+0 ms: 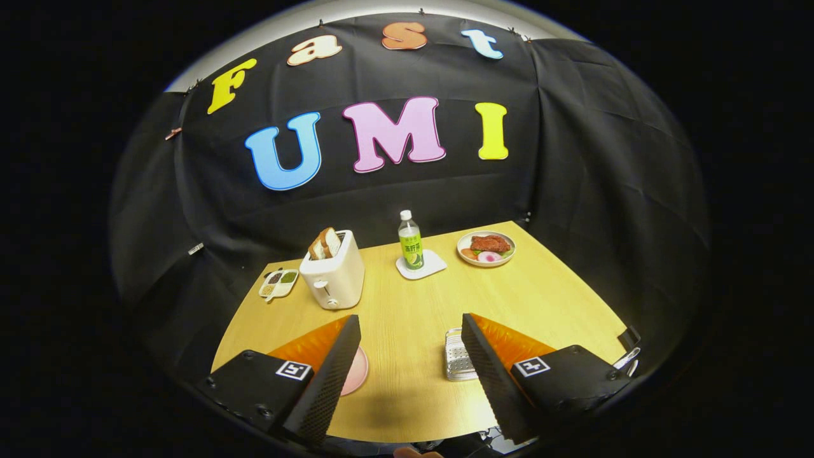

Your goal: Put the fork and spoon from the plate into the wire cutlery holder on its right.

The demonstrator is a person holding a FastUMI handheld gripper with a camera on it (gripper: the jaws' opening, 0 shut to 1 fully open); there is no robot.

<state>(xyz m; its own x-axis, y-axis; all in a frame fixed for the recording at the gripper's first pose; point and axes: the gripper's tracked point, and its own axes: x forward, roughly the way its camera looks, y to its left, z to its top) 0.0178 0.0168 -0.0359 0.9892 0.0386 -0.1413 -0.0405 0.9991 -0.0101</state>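
While gripper (407, 356) gapes wide, empty | round pink plate (357, 372) left of silver wire cutlery holder (456, 356) | step: approach | next: descend plateward for cutlery

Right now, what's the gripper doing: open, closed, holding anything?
Gripper: open, fingers spread wide with bare table between them, holding nothing.

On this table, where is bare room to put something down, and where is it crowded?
Bare wood lies between the open hand-held gripper's fingers, up to the bottle on its coaster, and right of the wire cutlery holder below the food plate. Crowded: toaster beside condiment tray.
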